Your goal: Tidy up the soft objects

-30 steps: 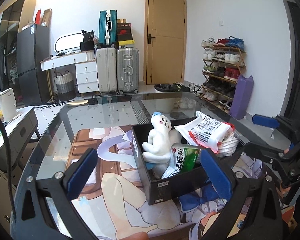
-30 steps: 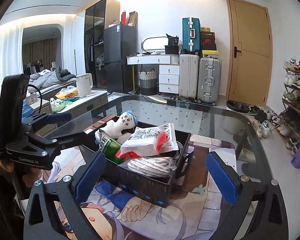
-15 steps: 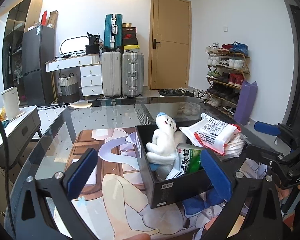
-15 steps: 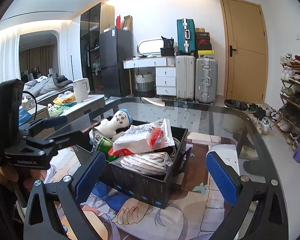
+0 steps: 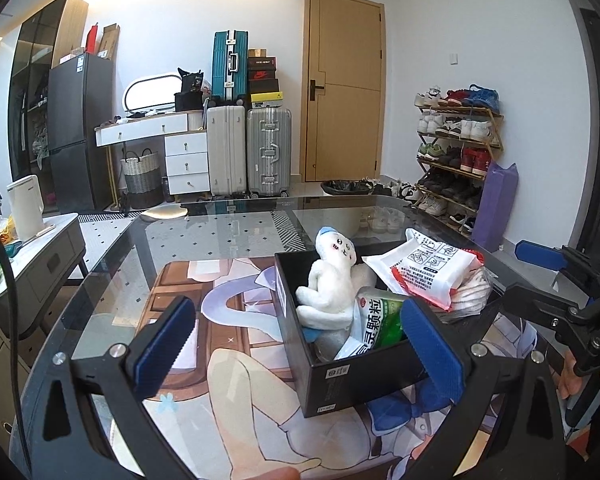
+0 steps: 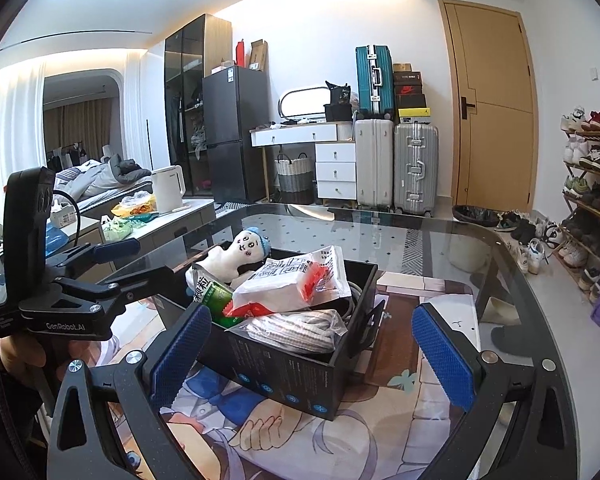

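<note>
Bedroom (image 6: pixel 88 176) appears only beyond the right claw (image 6: pixel 312 356).

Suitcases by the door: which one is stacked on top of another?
The teal suitcase. It stands upright on the white suitcase, while the silver suitcase beside them carries shoe boxes instead.

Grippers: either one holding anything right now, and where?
Nothing held. Left gripper and right gripper are both open and empty; the plush doll sits in the black box.

"GenRobot.AI" on left gripper (image 6: pixel 112 258); "颗粒" on green packet (image 5: pixel 378 322)
</note>
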